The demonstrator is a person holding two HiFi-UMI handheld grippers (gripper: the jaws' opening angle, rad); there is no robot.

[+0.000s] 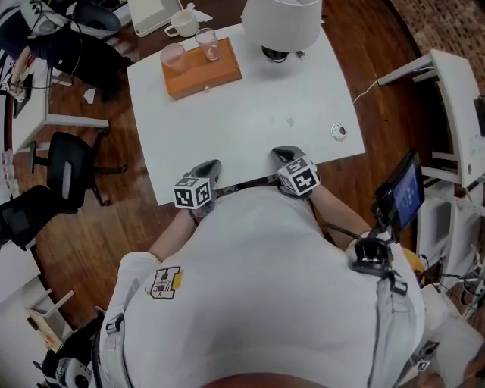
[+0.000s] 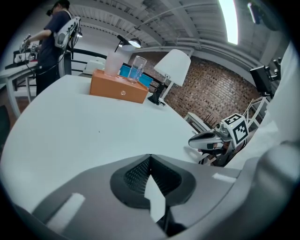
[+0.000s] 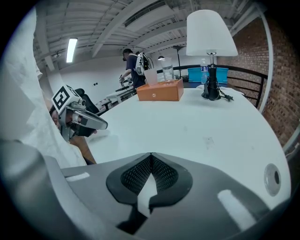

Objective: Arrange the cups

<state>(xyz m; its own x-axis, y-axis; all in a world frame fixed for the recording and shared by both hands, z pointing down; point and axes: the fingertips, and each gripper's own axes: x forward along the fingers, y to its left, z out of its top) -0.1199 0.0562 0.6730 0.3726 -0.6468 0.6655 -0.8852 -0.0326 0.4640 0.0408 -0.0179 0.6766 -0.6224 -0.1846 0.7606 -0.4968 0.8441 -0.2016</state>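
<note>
Two cups stand on an orange box at the far side of the white table: a frosted pinkish cup at its left and a clear glass cup at its right. They also show as the frosted cup, the clear cup and the box. My left gripper and right gripper rest at the table's near edge, both shut and empty, far from the cups. The left gripper and the right gripper have their tips touching.
A white lamp stands at the table's far right. A white mug sits on another surface beyond the box. A small round cable port is near the right edge. A person stands in the background. Black chairs stand to the left.
</note>
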